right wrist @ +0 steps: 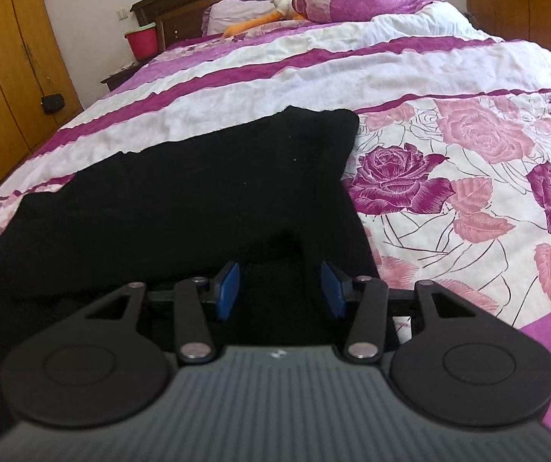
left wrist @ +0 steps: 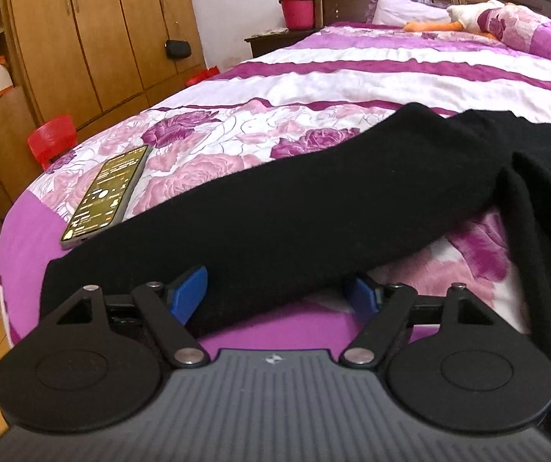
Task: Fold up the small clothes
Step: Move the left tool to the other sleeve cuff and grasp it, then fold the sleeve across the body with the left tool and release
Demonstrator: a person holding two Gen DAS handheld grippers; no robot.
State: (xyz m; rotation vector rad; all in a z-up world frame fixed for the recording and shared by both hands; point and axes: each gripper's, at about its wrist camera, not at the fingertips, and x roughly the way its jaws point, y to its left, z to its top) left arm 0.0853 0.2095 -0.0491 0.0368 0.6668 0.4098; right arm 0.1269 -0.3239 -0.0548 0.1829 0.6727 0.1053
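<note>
A black garment (left wrist: pixel 314 200) lies spread on the bed's floral cover; one long part runs toward the near left edge. My left gripper (left wrist: pixel 275 296) is open, its blue pads (left wrist: pixel 189 294) on either side of the garment's near hem, low over the bed edge. In the right wrist view the same black garment (right wrist: pixel 198 192) fills the middle and left. My right gripper (right wrist: pixel 281 288) is open, its blue pads (right wrist: pixel 229 288) apart over the black cloth near the garment's right edge.
A phone (left wrist: pixel 108 198) with a lit screen lies on the bed left of the garment. A red stool (left wrist: pixel 50 140) and wooden wardrobe (left wrist: pixel 94 38) stand to the left. Pillows and a plush toy (right wrist: pixel 283 4) lie by the headboard; a red bucket (left wrist: pixel 296 7) is beside it.
</note>
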